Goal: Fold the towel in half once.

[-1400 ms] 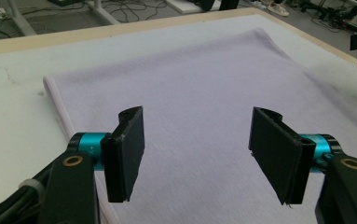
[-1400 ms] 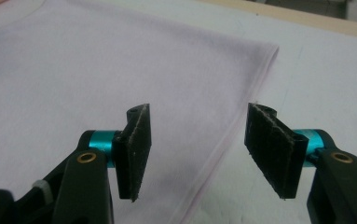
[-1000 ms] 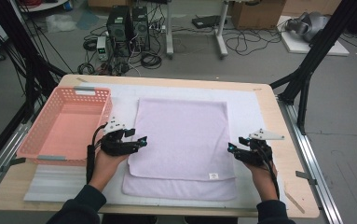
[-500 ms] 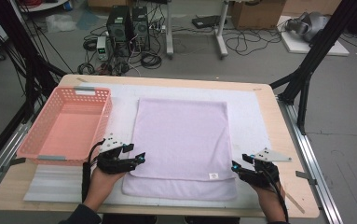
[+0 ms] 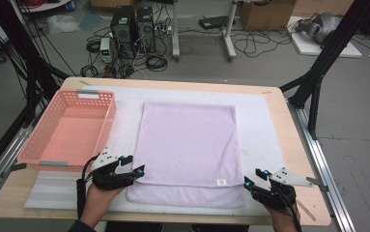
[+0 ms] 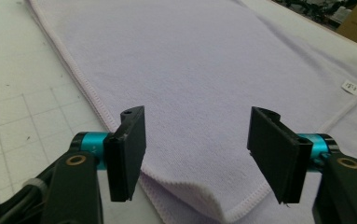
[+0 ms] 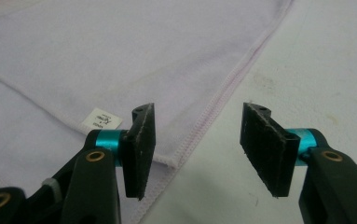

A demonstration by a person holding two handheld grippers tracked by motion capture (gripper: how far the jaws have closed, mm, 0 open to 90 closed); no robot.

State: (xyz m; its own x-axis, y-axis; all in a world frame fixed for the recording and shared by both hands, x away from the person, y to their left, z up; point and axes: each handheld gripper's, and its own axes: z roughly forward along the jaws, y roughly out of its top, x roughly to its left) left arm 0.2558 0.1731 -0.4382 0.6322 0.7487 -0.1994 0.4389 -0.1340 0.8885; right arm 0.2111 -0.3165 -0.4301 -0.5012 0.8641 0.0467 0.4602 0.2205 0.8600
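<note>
A: While both hands sit at the near edge of the surface (image 5: 269, 96), where does the lilac towel (image 5: 187, 145) lie?

B: Flat on the white mat (image 5: 260, 125), folded over so that the top layer stops short of the near hem. Pink basket (image 5: 66, 130) stands just beside it, at the left.

A: Left hand-held gripper (image 5: 134, 166)?

B: Jaws spread, nothing pinched; the top layer's near left corner lies beneath them.

A: Right hand-held gripper (image 5: 252, 180)?

B: Also spread, holding nothing, at the near right corner, close to the white label (image 7: 100, 122).
</note>
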